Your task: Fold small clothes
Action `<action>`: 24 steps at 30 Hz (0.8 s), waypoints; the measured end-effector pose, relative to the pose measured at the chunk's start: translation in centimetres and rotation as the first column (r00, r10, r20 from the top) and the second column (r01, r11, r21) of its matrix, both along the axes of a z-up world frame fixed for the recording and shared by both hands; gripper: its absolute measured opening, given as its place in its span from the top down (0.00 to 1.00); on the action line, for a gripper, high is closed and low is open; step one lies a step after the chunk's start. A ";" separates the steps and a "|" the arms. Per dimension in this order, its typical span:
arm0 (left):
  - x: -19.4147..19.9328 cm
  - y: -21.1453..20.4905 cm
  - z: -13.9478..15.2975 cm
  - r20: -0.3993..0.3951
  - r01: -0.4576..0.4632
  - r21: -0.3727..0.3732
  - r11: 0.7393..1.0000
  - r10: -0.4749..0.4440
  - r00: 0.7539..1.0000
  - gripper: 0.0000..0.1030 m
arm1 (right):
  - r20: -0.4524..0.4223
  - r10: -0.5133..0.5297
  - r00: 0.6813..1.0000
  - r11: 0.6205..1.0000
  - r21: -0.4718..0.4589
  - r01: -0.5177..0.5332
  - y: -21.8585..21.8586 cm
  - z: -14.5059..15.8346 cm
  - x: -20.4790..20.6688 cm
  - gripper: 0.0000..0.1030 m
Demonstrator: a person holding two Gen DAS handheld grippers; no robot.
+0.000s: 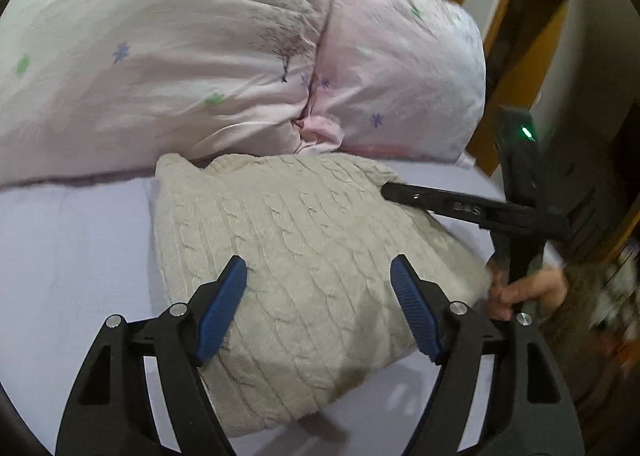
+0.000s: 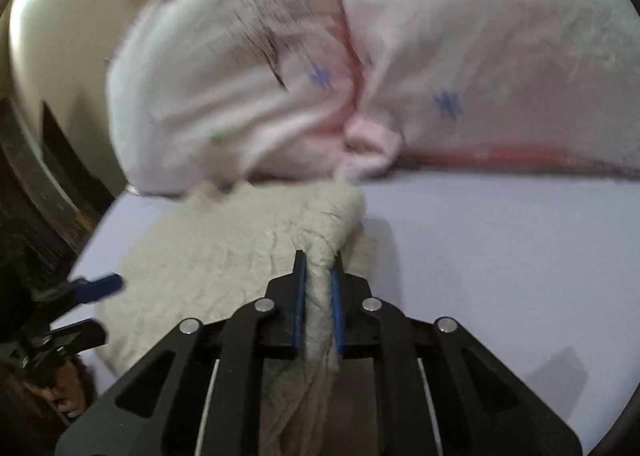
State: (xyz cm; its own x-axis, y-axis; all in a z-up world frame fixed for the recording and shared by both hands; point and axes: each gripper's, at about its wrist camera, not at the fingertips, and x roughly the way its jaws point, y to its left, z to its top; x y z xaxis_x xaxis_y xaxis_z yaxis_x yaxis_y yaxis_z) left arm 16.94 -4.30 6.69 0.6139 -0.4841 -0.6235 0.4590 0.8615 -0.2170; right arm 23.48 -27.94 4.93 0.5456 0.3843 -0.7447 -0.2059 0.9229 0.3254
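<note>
A cream cable-knit sweater (image 1: 304,256) lies partly folded on the pale lilac bed sheet (image 1: 72,264). My left gripper (image 1: 318,268) is open just above the sweater's near edge, its blue pads spread wide and empty. My right gripper (image 2: 318,268) is shut on a bunched fold of the sweater (image 2: 324,224) and holds it raised above the rest of the garment. The right gripper also shows in the left wrist view (image 1: 400,192) at the sweater's far right edge. The left gripper's blue pad shows in the right wrist view (image 2: 100,286) at the left.
A rumpled pink duvet (image 1: 220,48) with small flower prints is piled right behind the sweater. Wooden furniture (image 1: 532,68) stands past the bed's right edge. A cream headboard (image 2: 60,36) is at the left in the right wrist view.
</note>
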 end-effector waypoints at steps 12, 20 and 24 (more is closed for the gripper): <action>-8.3 4.3 0.1 -0.026 -0.152 0.060 0.987 0.154 0.988 0.13 | 0.119 -0.076 0.990 0.995 0.075 0.068 -1.9 5.6 -12.3 0.02; -7.8 3.6 -3.5 -0.113 -0.244 0.218 0.945 0.273 0.955 0.05 | -0.068 -0.081 0.994 0.979 -0.191 0.067 4.5 0.8 -14.3 0.02; -7.3 3.1 -4.3 -0.129 -0.243 0.248 0.938 0.280 0.951 0.03 | -0.081 -0.137 0.987 0.959 -0.262 0.111 5.8 -0.2 -13.8 0.02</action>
